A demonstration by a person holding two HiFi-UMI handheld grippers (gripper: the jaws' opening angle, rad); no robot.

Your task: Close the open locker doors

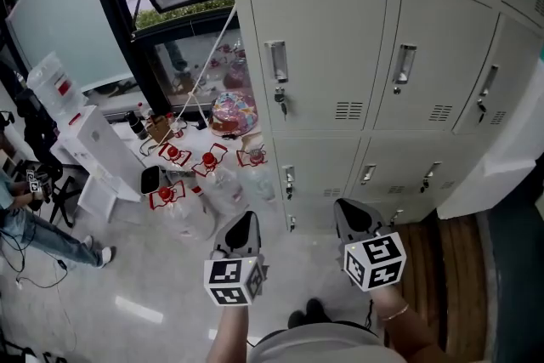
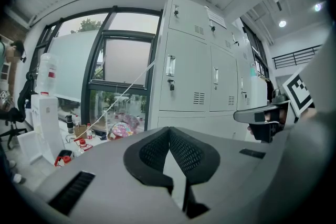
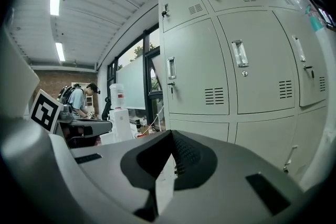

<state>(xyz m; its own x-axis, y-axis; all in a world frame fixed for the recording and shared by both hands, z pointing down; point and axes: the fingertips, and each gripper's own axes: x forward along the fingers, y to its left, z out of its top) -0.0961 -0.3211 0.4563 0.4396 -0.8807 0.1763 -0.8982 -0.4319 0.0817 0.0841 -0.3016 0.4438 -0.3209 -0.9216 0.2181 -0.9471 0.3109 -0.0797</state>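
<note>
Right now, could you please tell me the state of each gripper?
Left gripper: closed, holding nothing.
Right gripper: closed, holding nothing.

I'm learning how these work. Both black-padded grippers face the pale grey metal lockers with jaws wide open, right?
No. The black-padded left gripper and right gripper face the pale grey metal lockers with jaws shut; each gripper view shows them pressed together.

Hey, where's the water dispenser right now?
In the head view the water dispenser stands at the left, by the window and left of the lockers, with red-capped bottles on the floor to its right.
</note>
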